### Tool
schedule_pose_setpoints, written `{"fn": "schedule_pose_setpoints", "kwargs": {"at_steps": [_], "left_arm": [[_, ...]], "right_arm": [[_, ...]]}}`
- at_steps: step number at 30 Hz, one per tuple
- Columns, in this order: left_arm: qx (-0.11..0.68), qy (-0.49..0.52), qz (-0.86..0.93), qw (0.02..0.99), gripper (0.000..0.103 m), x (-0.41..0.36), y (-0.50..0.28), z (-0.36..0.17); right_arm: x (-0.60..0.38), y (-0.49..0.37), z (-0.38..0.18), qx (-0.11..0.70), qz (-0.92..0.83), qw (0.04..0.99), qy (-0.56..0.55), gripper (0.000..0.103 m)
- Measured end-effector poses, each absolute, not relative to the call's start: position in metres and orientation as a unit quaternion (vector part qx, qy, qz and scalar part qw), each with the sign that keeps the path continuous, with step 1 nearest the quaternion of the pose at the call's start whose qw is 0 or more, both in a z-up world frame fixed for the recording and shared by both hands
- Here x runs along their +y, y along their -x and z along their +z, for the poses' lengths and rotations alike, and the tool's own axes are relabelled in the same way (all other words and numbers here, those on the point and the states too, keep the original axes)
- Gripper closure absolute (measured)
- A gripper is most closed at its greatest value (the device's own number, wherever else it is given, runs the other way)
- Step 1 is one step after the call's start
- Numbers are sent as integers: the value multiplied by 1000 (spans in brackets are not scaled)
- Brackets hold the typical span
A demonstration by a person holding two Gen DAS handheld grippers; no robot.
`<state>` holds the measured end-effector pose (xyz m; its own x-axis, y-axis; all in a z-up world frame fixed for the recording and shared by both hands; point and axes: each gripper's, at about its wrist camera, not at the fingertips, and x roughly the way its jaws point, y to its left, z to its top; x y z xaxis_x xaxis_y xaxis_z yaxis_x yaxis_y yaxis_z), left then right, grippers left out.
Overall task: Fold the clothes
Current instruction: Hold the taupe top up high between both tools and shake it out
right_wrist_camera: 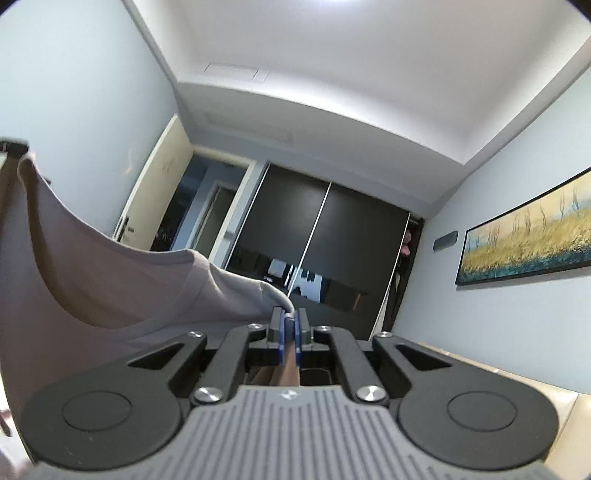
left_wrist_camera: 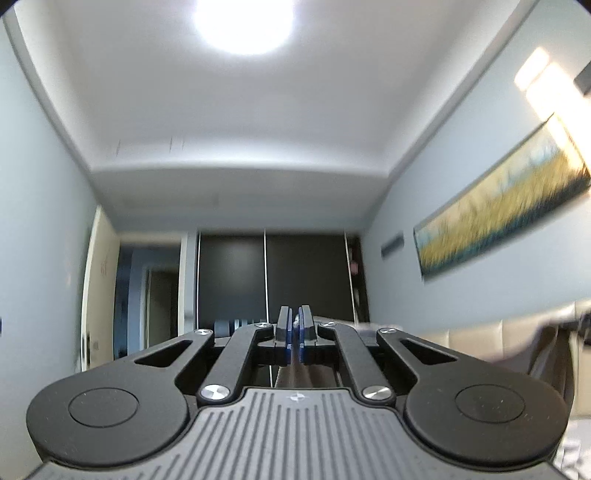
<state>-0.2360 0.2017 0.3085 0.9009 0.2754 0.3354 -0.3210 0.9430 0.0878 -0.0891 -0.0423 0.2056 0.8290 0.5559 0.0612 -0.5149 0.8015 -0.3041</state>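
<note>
Left wrist view: left gripper [left_wrist_camera: 294, 325] is pinching a bit of the grey garment [left_wrist_camera: 295, 373], pointing up at the dark wardrobe [left_wrist_camera: 273, 273]. Right wrist view: right gripper [right_wrist_camera: 290, 323] is clamped on the garment's [right_wrist_camera: 110, 288] edge, which drapes left and near, held up in the air.

Pale walls; dark sliding wardrobe [right_wrist_camera: 325, 251]; long landscape painting [right_wrist_camera: 528, 243] (right wall); ceiling lamp [left_wrist_camera: 243, 22].
</note>
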Motion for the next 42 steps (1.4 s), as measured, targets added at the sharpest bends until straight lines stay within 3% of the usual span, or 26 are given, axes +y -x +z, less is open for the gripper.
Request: {"fn": "schedule_pose_setpoints", "kwargs": {"at_steps": [8, 17, 23, 31, 42], "left_arm": [[-166, -92, 183, 965, 101, 170, 255, 309], [-173, -88, 210, 958, 103, 153, 295, 304], [-52, -70, 180, 980, 103, 178, 259, 274], [113, -11, 105, 988, 103, 200, 186, 177], [324, 49, -108, 939, 103, 125, 87, 18]], "right_arm": [[-72, 142, 243, -145, 265, 947, 113, 97], [-89, 181, 235, -162, 277, 941, 104, 97], [-65, 171, 214, -102, 294, 937, 159, 97], [-48, 83, 155, -1, 253, 948, 194, 97], [-61, 29, 123, 33, 216, 966, 135, 97]]}}
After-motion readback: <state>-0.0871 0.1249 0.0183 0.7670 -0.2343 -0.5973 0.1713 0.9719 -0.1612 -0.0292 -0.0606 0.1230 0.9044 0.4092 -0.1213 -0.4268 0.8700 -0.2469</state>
